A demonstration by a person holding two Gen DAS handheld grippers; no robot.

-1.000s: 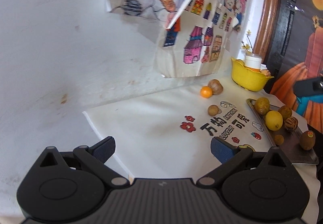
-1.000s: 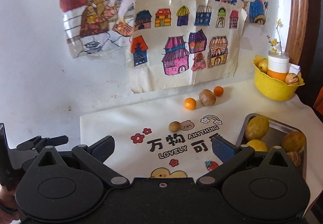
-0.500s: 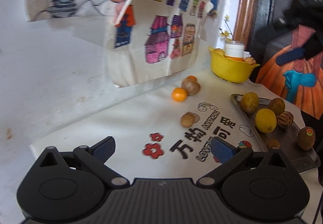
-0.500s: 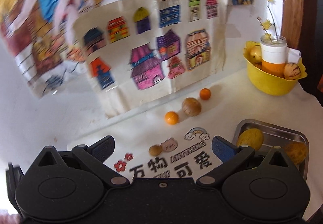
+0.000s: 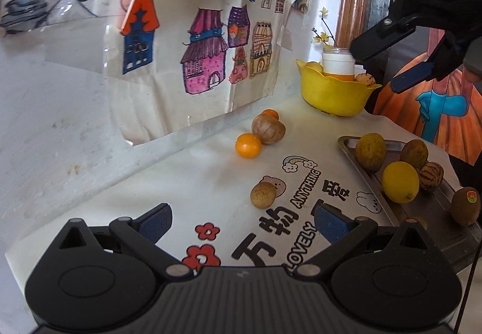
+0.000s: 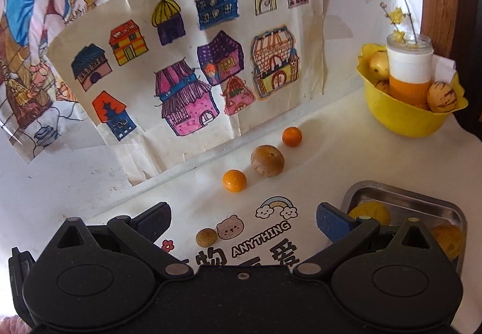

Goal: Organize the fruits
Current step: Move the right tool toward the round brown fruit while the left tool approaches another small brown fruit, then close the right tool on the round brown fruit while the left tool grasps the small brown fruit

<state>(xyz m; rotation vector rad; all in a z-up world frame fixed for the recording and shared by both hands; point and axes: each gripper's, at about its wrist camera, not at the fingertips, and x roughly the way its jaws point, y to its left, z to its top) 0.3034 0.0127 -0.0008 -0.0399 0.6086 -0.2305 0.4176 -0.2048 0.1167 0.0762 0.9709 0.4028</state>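
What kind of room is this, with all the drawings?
Probably a home, maybe a child's corner: coloured house drawings are stuck on the wall, a cartoon-printed cloth covers the table, and fruit sits in a yellow bowl.

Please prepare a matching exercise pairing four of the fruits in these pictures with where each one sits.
Things:
1. lemon
2. kiwi with sticker
3. striped fruit
4. small brown fruit

Places:
A. beside the printed bear on the cloth
B. in the yellow bowl
C. middle of the metal tray
D. near end of the metal tray

Pairs: 1-C, 2-D, 3-B, 4-A
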